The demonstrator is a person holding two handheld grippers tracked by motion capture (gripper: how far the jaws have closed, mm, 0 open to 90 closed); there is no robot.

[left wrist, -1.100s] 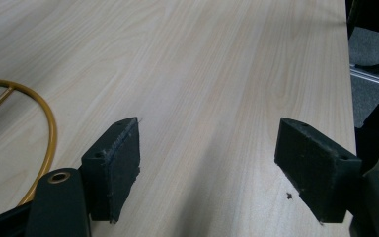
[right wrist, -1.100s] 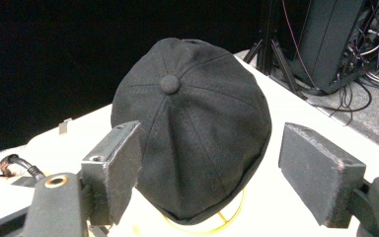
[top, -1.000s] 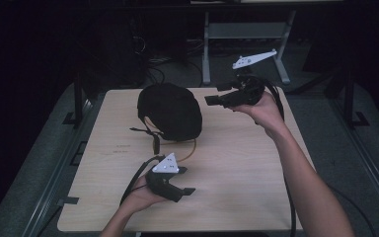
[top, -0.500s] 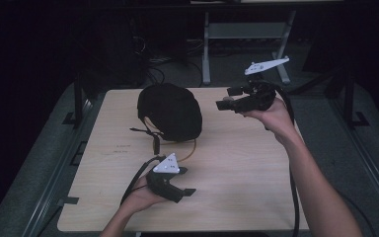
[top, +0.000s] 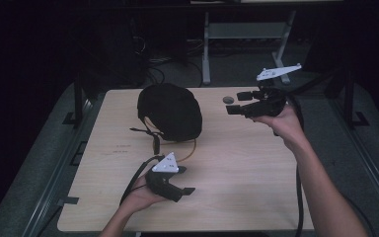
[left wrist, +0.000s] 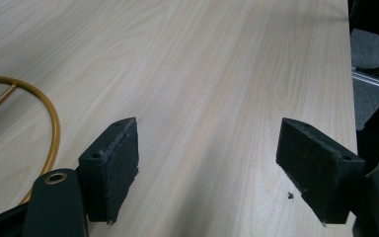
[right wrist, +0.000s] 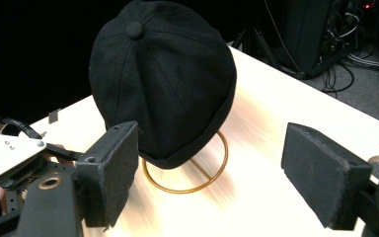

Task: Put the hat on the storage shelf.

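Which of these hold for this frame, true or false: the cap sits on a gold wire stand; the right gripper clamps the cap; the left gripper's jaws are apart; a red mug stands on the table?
1. The black cap sits on a gold wire stand. True.
2. The right gripper clamps the cap. False: its jaws stand apart, off the cap.
3. The left gripper has its jaws apart over bare table. True.
4. A red mug stands on the table. False: there is none; a small grey disc lies near the far edge.

The cap point(top: 170, 109) sits on a stand point(right wrist: 185, 185) on the table point(top: 237, 168).
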